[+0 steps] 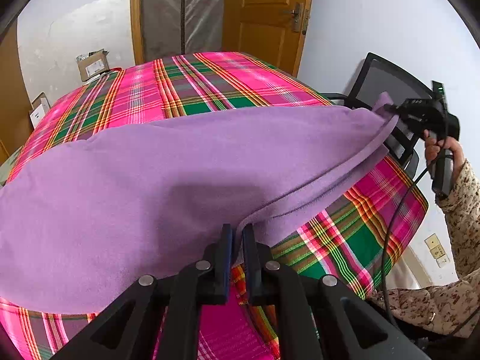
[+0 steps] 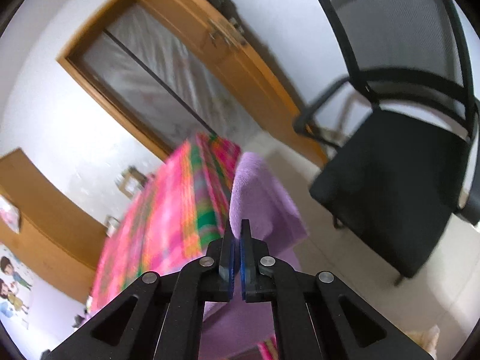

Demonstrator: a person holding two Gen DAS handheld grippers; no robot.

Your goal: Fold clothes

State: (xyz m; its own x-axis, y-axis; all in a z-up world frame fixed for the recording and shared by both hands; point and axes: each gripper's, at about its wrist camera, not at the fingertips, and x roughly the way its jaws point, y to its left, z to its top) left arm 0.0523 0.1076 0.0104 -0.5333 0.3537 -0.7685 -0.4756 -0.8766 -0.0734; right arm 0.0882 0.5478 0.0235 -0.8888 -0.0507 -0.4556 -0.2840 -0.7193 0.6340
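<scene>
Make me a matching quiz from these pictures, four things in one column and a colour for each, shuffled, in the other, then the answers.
Things:
1. cloth held by both grippers
2. table cover
3. office chair
4. door

Colours:
A. black
B. orange-brown wood
C. purple
D. pink and green plaid

Pairs: 1-C, 2-D, 3-A, 4-B

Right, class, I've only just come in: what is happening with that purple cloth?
A person is folding a purple cloth over a table with a pink plaid cover. The left tongs pinch its near edge, and the right tongs grip another part, held up beside the black chair. The cloth hangs stretched between them, partly doubled, not yet laid flat.
</scene>
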